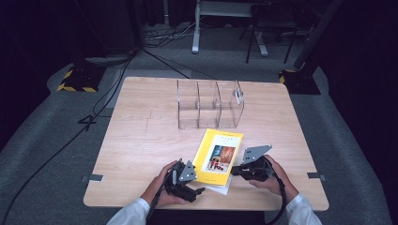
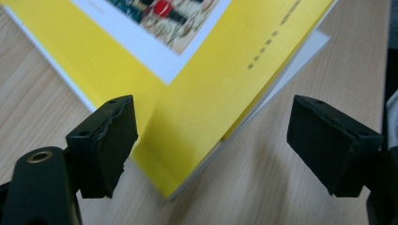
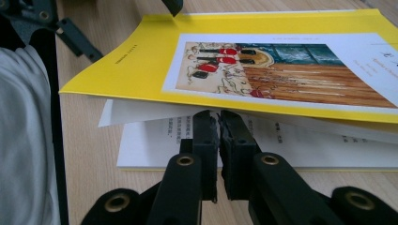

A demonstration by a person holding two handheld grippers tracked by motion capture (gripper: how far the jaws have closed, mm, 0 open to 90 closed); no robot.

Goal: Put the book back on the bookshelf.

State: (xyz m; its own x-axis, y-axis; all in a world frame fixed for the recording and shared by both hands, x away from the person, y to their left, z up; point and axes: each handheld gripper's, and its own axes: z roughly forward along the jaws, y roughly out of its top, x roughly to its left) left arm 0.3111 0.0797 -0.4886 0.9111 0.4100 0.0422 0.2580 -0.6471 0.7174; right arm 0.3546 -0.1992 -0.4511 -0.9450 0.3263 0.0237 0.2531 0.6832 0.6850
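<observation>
Thin yellow paperback book (image 1: pixel 218 157) at worktop's (image 1: pixel 141 140) 6 o'clock edge; light, floppy, take near spine. Left tool (image 2: pixel 211 145) wide open around corner; right tool (image 3: pixel 218 122) closed, nosing under lifted cover

No text can be read. The yellow book (image 3: pixel 141 61) carries a line of small dark characters near its spine at the centre left of the right gripper view, and its open white page (image 3: pixel 155 136) shows printed lines, all too small and blurred.
</observation>
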